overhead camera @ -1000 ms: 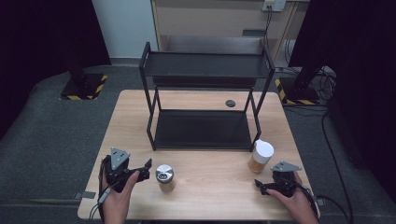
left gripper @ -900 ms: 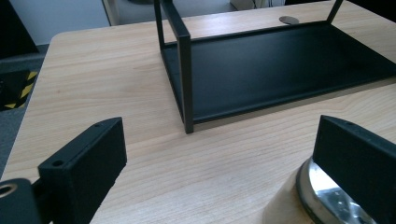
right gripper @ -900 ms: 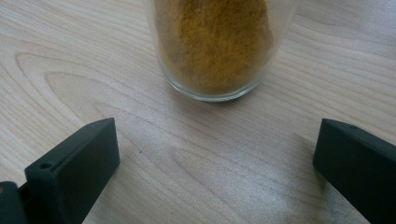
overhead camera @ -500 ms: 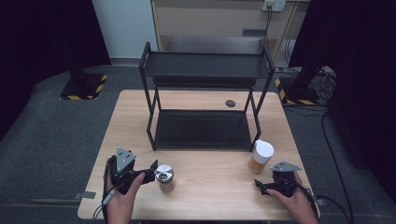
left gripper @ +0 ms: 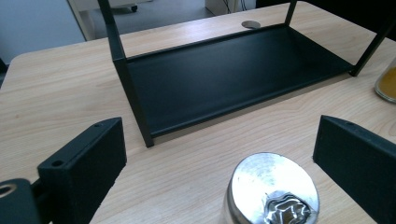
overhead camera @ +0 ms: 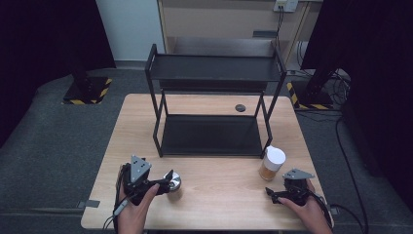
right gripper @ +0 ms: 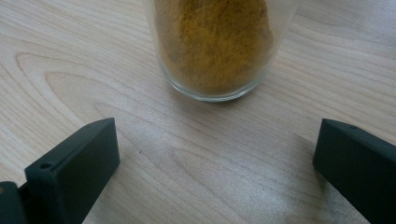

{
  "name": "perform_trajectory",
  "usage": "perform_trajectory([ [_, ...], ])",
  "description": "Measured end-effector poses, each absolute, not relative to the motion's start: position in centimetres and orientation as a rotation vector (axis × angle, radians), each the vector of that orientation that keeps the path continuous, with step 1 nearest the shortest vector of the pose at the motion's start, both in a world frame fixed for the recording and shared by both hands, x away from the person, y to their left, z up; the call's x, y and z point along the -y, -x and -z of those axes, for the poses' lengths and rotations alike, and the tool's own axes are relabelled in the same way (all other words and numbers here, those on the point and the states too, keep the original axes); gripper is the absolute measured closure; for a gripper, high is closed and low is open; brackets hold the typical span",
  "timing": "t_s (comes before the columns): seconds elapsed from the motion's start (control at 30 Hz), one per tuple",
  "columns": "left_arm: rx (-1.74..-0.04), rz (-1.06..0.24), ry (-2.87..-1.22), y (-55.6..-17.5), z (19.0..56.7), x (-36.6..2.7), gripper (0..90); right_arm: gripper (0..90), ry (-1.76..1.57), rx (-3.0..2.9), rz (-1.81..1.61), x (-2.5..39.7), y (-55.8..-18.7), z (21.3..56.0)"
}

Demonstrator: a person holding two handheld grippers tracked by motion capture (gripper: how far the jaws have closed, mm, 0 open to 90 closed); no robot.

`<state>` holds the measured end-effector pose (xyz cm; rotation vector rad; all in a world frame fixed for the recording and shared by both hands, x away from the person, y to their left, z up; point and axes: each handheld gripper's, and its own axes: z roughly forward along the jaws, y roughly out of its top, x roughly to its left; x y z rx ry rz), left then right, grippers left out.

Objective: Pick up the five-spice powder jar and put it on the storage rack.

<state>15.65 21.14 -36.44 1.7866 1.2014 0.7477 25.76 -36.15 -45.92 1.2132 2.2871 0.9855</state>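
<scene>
Rack (overhead camera: 213,136): black, two shelves, stands mid-table.
Table (overhead camera: 209,204): pale wood.
Grommet (overhead camera: 240,107): dark, behind the rack.
Floor (overhead camera: 53,136): grey; striped tape at left.

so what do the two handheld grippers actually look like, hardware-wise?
Both are black, hand-held units. The left gripper and right gripper each carry a grey three-cornered plate on top. A cable trails from each toward the table's near edge. In the gripper views the jaws are blocky, matte black, with a small round hole near the left one's tip. No sleeves are visible on the forearms.

Shiny metal can (left gripper: 271,191), clear glass jar (right gripper: 219,46), matt, probably metal rack (overhead camera: 212,136).
</scene>
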Motion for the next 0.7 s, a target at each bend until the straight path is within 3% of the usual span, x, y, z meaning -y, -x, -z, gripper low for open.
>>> perform_trajectory([
  [0.7, -1.181, -0.722, -1.869, -16.1, 36.8, -19.8, 1.4, 1.4, -1.211, -2.288, -0.986, 36.2, -25.8, 45.9],
])
